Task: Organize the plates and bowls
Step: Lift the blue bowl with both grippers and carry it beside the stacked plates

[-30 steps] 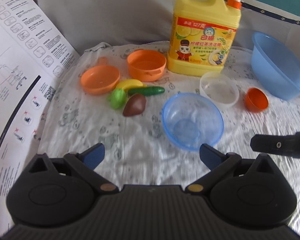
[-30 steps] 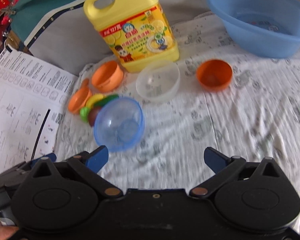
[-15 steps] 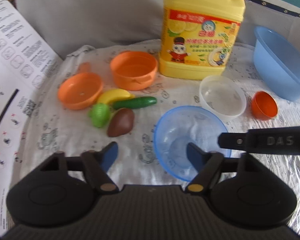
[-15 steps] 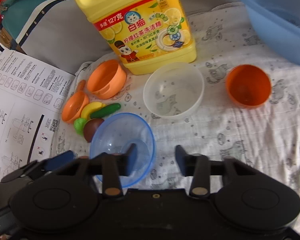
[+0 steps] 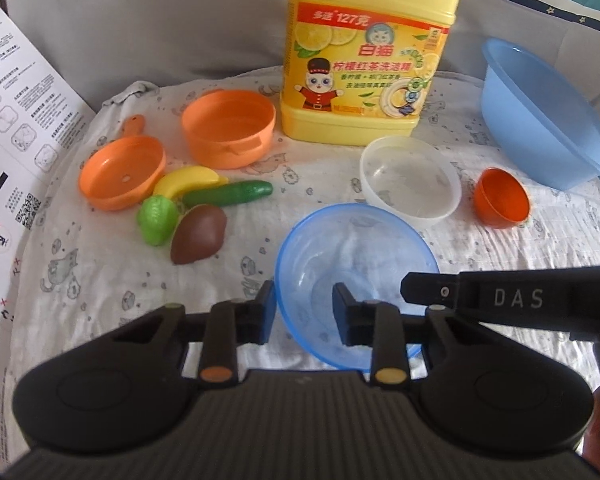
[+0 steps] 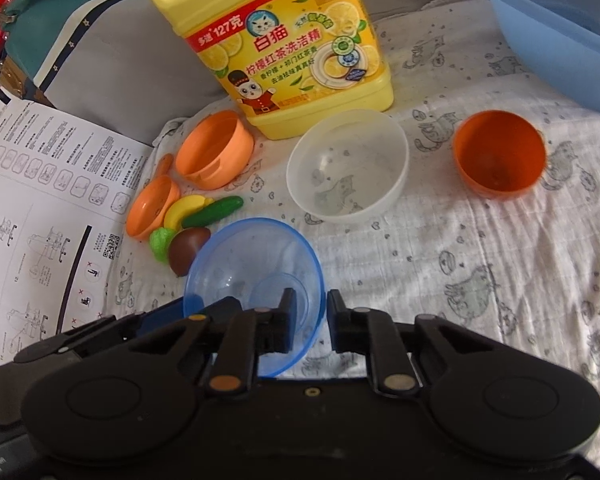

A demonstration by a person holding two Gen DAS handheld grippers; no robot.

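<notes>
A clear blue bowl point(image 5: 356, 264) sits on the patterned cloth close in front of both grippers; it also shows in the right wrist view point(image 6: 256, 272). My left gripper point(image 5: 303, 312) straddles the bowl's left rim, jaws narrowed but with a gap. My right gripper point(image 6: 311, 320) straddles its right rim, jaws nearly closed on it. Behind stand a clear white bowl point(image 5: 410, 182), a small orange bowl point(image 5: 500, 198), an orange pot point(image 5: 228, 134) and an orange toy pan point(image 5: 122, 172).
A big yellow detergent jug point(image 5: 366, 52) stands at the back. A large blue basin point(image 5: 540, 112) is at the right. Toy banana point(image 5: 188, 184), cucumber point(image 5: 228, 194), green vegetable point(image 5: 156, 220) and a brown piece point(image 5: 198, 234) lie left. A printed instruction sheet point(image 5: 8, 120) lies far left.
Both grippers moved forward to the blue bowl and narrowed their jaws from wide open around its opposite rims.
</notes>
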